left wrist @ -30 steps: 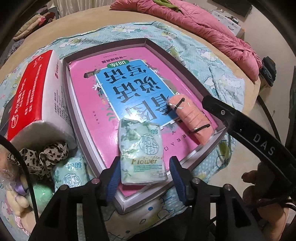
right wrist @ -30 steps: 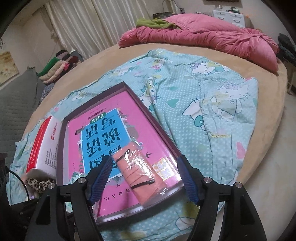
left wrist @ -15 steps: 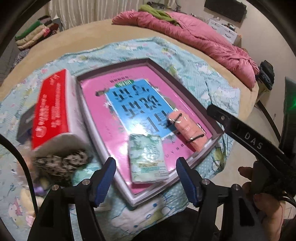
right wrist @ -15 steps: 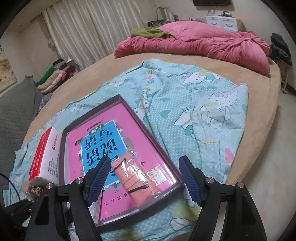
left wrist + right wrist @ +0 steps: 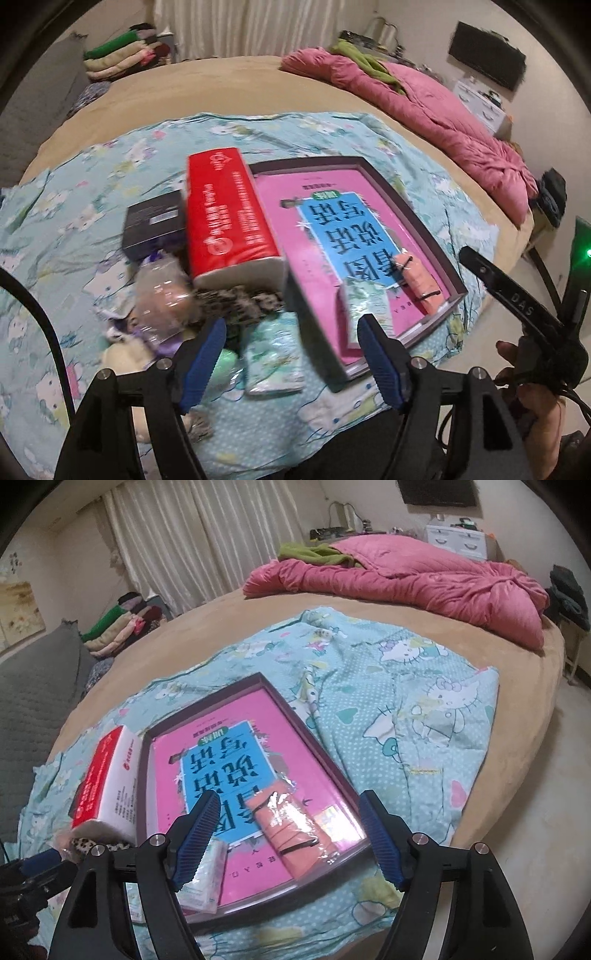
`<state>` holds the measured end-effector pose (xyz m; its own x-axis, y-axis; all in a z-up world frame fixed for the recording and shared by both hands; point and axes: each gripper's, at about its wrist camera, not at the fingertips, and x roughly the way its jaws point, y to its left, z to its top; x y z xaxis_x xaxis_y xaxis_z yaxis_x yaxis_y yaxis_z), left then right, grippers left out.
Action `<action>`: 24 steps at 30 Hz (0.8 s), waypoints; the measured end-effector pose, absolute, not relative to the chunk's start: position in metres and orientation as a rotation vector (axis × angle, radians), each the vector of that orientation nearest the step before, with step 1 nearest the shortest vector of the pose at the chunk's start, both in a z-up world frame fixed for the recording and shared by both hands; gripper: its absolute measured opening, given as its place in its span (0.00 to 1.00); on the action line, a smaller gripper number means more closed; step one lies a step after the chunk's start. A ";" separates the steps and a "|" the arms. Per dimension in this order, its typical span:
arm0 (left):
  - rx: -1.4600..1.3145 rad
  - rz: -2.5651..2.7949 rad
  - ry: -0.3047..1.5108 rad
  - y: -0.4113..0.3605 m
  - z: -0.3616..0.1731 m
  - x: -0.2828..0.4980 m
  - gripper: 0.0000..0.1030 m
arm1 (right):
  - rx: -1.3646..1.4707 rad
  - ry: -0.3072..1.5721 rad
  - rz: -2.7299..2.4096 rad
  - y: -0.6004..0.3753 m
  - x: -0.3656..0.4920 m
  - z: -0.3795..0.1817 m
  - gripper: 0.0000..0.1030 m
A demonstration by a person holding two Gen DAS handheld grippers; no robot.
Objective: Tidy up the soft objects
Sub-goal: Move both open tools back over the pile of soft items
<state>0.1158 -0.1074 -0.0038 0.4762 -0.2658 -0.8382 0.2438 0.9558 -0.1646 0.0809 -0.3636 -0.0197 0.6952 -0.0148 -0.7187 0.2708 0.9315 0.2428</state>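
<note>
- Left gripper (image 5: 291,363): jaws apart, empty, over a green tissue pack (image 5: 273,356) on the sheet (image 5: 92,177).
- Right gripper (image 5: 288,836): jaws apart, empty, above the tray's (image 5: 314,742) near end.
- In the tray: an orange roll (image 5: 291,834) with black bands and a second green pack (image 5: 207,878), side by side.
- Left of the tray: red tissue box (image 5: 225,210), leopard scrunchie (image 5: 240,302), dark box (image 5: 155,225), bagged soft items (image 5: 162,291), blurred.

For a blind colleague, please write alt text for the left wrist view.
The open left gripper hovers over a green tissue pack lying on a Hello Kitty sheet, beside a red tissue package and a tray with a pink book.
</note>
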 end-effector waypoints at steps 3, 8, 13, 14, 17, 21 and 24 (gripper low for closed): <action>-0.045 -0.298 1.023 -0.095 0.000 0.111 0.72 | 0.346 0.758 -0.153 -0.357 0.077 -0.008 0.76; -0.063 -0.270 1.008 -0.076 0.008 0.104 0.73 | 0.326 0.719 -0.118 -0.340 0.073 0.011 0.77; -0.089 -0.224 0.988 -0.049 0.019 0.098 0.73 | 0.299 0.711 -0.078 -0.320 0.071 0.025 0.77; -0.093 -0.215 0.985 -0.043 0.022 0.097 0.73 | 0.292 0.709 -0.071 -0.315 0.071 0.028 0.77; -0.114 -0.190 0.976 -0.024 0.027 0.095 0.73 | 0.279 0.706 -0.048 -0.303 0.070 0.034 0.77; -0.127 -0.148 0.969 -0.003 0.031 0.089 0.73 | 0.256 0.698 -0.013 -0.285 0.068 0.043 0.77; -0.152 -0.129 0.977 0.013 0.030 0.084 0.73 | 0.233 0.697 0.016 -0.270 0.065 0.048 0.77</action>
<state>0.0839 0.0129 0.0299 0.5534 -0.1769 -0.8139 0.0407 0.9818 -0.1857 0.0654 -0.2702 0.0479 0.7678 0.0923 -0.6340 0.0630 0.9739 0.2180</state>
